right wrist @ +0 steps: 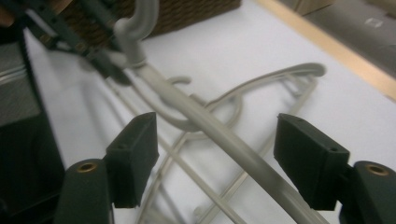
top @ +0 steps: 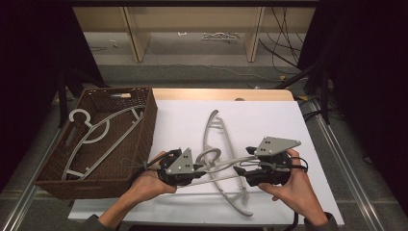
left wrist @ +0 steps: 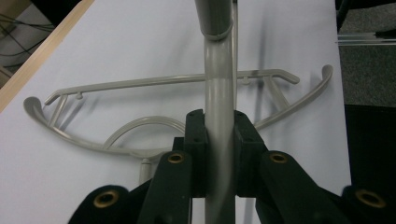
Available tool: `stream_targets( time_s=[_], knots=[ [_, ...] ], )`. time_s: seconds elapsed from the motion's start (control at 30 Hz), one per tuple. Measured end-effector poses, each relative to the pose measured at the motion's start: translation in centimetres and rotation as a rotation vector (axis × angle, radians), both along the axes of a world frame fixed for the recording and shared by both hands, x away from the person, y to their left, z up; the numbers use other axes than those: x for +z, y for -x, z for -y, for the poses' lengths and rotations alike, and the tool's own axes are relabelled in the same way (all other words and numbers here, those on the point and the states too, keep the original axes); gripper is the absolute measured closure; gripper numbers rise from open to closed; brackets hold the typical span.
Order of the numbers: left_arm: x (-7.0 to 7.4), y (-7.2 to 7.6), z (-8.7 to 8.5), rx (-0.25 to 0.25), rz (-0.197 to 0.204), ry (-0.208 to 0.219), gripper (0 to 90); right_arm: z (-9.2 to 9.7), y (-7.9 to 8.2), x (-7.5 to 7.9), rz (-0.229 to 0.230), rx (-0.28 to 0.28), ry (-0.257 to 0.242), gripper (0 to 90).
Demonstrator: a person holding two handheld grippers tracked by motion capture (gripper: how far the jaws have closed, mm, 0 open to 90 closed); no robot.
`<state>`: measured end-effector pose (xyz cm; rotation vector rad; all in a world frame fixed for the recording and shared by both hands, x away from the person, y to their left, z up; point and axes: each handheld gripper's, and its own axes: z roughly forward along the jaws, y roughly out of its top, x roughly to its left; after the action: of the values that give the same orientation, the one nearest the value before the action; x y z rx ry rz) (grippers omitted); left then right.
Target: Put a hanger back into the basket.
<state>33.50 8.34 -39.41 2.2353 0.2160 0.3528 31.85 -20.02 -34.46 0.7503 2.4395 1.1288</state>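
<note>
Tongs on the left clamp the rounded arm of a pale grey plastic clothes hanger, pads pressed against it on both sides, just below the collar where its hook begins. In the high view those left tongs sit low over the white tabletop, carried by the person's left hand, with the hanger's hook curling up just beyond them. The right tongs stand apart with the same hanger's arm passing between the two black pads, touching neither; no grip there. In the high view the right tongs face the left pair from the other side, the right hand behind them, and the held hanger spans the gap between the two.

Under it a second grey plastic hanger lies flat on the tabletop, its curved shoulders running from the far middle towards the near edge. To the left, close beside the left hand, stands a dark brown woven basket, with more grey hangers lying inside it. Beyond the tabletop's wooden far edge, cables trail over the floor.
</note>
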Motion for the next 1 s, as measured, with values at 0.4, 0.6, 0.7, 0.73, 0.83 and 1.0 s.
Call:
stream_targets(
  time_s=[0.4, 0.6, 0.7, 0.73, 0.83, 1.0],
  knots=[
    [0.8, -2.0, -1.7, 0.136, -0.105, 0.098, 79.3, 1.1, 0.2, 0.3, 0.111, -0.091, -0.162, 26.1],
    [1.6, -2.8, -2.9, 0.200, -0.150, 0.178, 79.3, 1.1, 0.5, -0.4, 0.122, -0.097, -0.182, 26.1],
    [2.2, -2.9, -3.4, 0.209, -0.161, 0.193, 79.3, 1.1, 0.7, -0.8, 0.122, -0.095, -0.200, 26.1],
    [2.4, -2.9, -3.5, 0.208, -0.164, 0.202, 79.3, 1.1, 0.7, -1.1, 0.126, -0.103, -0.206, 26.1],
    [3.3, -2.9, -4.2, 0.222, -0.195, 0.242, 79.3, 1.3, 1.0, -1.9, 0.120, -0.110, -0.217, 26.1],
    [5.2, -2.8, -5.1, 0.239, -0.191, 0.261, 79.3, 1.6, 1.4, -3.0, 0.135, -0.123, -0.238, 24.1]
  ],
)
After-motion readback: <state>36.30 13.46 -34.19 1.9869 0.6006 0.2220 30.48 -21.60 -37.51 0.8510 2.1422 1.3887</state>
